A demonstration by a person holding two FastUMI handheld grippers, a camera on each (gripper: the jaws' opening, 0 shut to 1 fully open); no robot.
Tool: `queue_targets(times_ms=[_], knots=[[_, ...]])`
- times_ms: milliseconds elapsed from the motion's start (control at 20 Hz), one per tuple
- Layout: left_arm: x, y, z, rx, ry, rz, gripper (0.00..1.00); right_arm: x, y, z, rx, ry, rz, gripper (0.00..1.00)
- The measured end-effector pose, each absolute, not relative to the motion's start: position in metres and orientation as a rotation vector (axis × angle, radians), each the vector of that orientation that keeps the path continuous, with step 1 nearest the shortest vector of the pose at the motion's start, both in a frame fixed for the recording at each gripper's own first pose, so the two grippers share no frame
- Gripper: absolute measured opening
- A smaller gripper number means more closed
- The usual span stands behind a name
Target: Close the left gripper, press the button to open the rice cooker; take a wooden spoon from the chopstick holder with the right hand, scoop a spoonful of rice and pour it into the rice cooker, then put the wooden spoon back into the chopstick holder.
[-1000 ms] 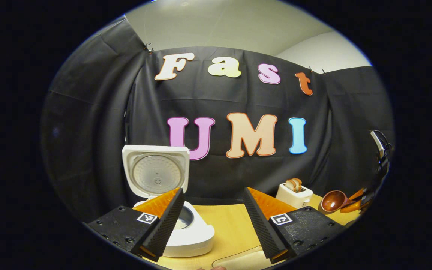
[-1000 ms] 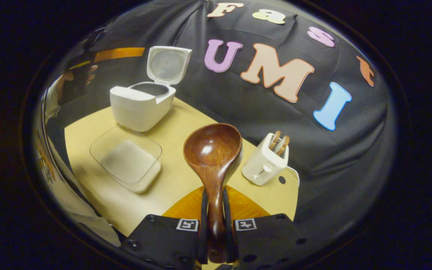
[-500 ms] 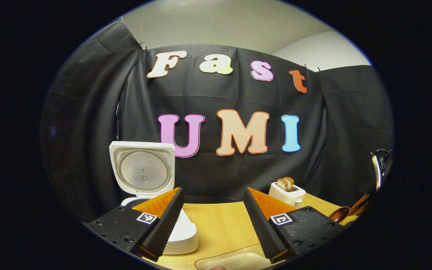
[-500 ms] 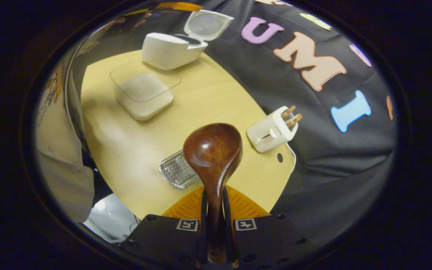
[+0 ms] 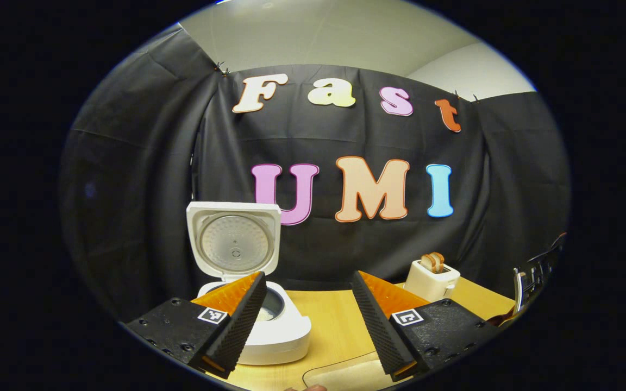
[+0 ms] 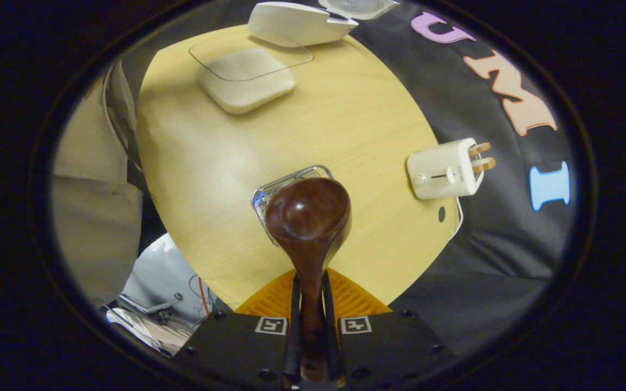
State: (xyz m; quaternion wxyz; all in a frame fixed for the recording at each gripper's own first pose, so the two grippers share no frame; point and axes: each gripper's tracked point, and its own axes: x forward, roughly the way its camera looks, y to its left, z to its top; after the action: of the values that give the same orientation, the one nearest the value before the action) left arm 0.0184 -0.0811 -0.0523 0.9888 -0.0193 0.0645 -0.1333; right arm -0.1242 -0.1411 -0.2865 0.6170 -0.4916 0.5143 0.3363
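Right gripper view: wooden spoon (image 6: 308, 217) was seen clamped by its handle in the right tool (image 6: 311, 326), bowl empty, poised right over the chopstick holder (image 6: 286, 187) on the desk (image 6: 210, 174), so lowering it straight in was probably needed next, left tool (image 5: 307, 315) spread wide near the opened rice cooker (image 5: 269, 326).

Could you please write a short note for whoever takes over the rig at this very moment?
Left tool: open, holding nothing, facing the rice cooker.
Right tool: shut on the wooden spoon by its handle; the bowl looks empty and sits right over the metal chopstick holder.
Rice cooker: lid up, something pale visible in the pot. The clear container of rice stands on the table next to it.
Done, judging by this: cooker opened, spoon taken out, scoop apparently poured.
Left: lower the spoon into the holder and release.
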Motion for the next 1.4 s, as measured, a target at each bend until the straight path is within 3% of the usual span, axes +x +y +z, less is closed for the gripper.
queue_targets(times_ms=[100, 150, 300, 350, 400, 450, 650, 700, 900, 1100, 1200, 1250, 1400], knots=[[0.016, -0.072, -0.054, -0.037, 0.134, -0.250, 0.89, -0.120, -0.140, -0.294, -1.157, 1.224, 0.775, 0.20], [0.016, -0.066, -0.055, -0.036, 0.137, -0.240, 0.94, -0.120, -0.137, -0.298, -1.161, 1.250, 0.778, 0.20], [0.015, -0.053, -0.056, -0.026, 0.139, -0.214, 0.94, -0.118, -0.131, -0.310, -1.205, 1.302, 0.791, 0.20], [0.015, -0.049, -0.056, -0.022, 0.138, -0.206, 0.89, -0.118, -0.129, -0.313, -1.215, 1.320, 0.799, 0.22], [0.014, -0.045, -0.055, -0.020, 0.138, -0.199, 0.94, -0.119, -0.128, -0.316, -1.229, 1.336, 0.803, 0.23], [0.014, -0.042, -0.056, -0.017, 0.139, -0.192, 0.89, -0.118, -0.128, -0.321, -1.244, 1.337, 0.808, 0.22], [0.012, -0.032, -0.056, -0.015, 0.144, -0.171, 0.89, -0.109, -0.126, -0.322, -1.225, 1.338, 0.779, 0.25], [0.013, -0.031, -0.056, -0.013, 0.142, -0.169, 0.89, -0.108, -0.125, -0.322, -1.206, 1.342, 0.768, 0.29], [0.019, -0.033, -0.050, 0.001, 0.130, -0.174, 0.93, -0.108, -0.111, -0.318, -1.080, 1.317, 0.753, 0.66], [0.032, -0.033, -0.044, 0.005, 0.124, -0.178, 0.93, -0.093, -0.090, -0.282, -0.797, 1.221, 0.643, 1.00], [0.041, -0.029, -0.039, 0.010, 0.116, -0.177, 0.93, -0.077, -0.078, -0.260, -0.639, 1.137, 0.567, 1.00], [0.047, -0.027, -0.034, 0.012, 0.109, -0.175, 0.89, -0.069, -0.071, -0.249, -0.560, 1.088, 0.529, 0.93], [0.068, -0.018, -0.017, 0.006, 0.080, -0.163, 0.93, -0.051, -0.049, -0.211, -0.361, 0.935, 0.461, 0.96]])
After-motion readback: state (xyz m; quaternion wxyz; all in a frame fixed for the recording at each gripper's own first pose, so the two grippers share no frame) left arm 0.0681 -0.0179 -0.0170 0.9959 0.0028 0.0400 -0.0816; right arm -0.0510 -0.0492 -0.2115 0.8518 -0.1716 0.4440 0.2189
